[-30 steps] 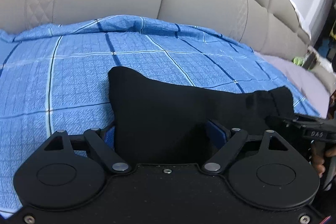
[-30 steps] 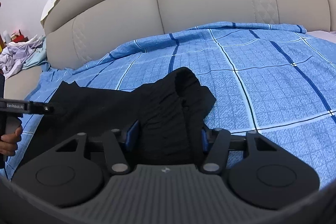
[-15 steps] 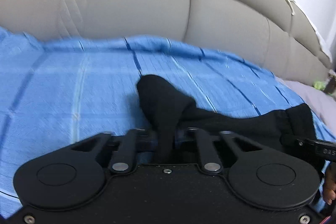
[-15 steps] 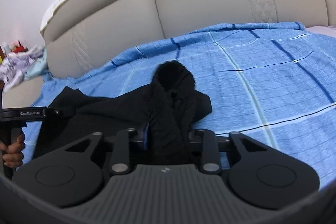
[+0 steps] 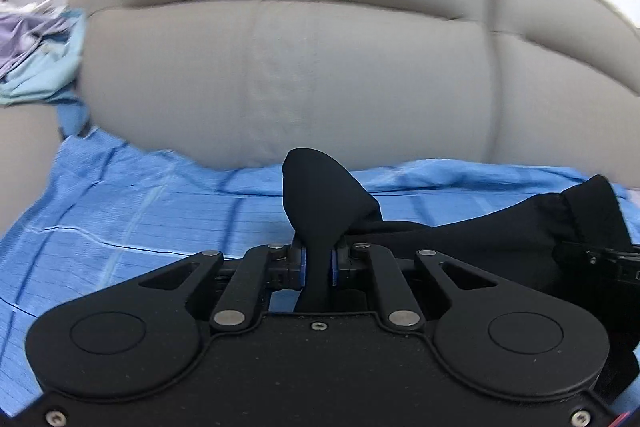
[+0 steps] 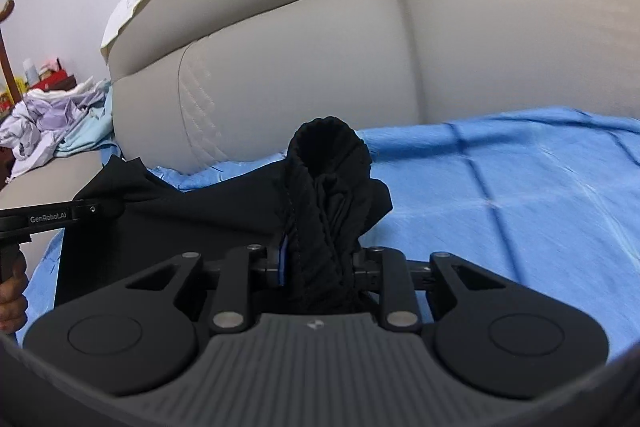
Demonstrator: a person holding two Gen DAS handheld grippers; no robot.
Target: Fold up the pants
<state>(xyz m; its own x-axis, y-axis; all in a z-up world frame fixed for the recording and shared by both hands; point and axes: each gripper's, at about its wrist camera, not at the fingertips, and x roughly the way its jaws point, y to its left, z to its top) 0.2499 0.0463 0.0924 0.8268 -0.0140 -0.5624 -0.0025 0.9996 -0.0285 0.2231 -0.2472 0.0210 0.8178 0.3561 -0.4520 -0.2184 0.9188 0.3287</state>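
The black pants [image 5: 472, 243] hang stretched between my two grippers above the blue checked bedsheet [image 5: 120, 227]. My left gripper [image 5: 319, 263] is shut on one corner of the pants, and a fold of cloth stands up between its blue pads. My right gripper [image 6: 318, 269] is shut on the bunched waistband end of the pants [image 6: 328, 167]. The other gripper shows at the right edge of the left wrist view [image 5: 600, 259] and at the left edge of the right wrist view [image 6: 60, 217].
A beige padded headboard [image 5: 300, 67] rises just behind the sheet [image 6: 520, 207]. A pile of pale clothes [image 6: 52, 123] lies on the ledge to the left, and it also shows in the left wrist view [image 5: 32, 51].
Both grippers closed on the pants and lifted them off the sheet. Both views tilted upward, so the headboard now fills more of each frame.
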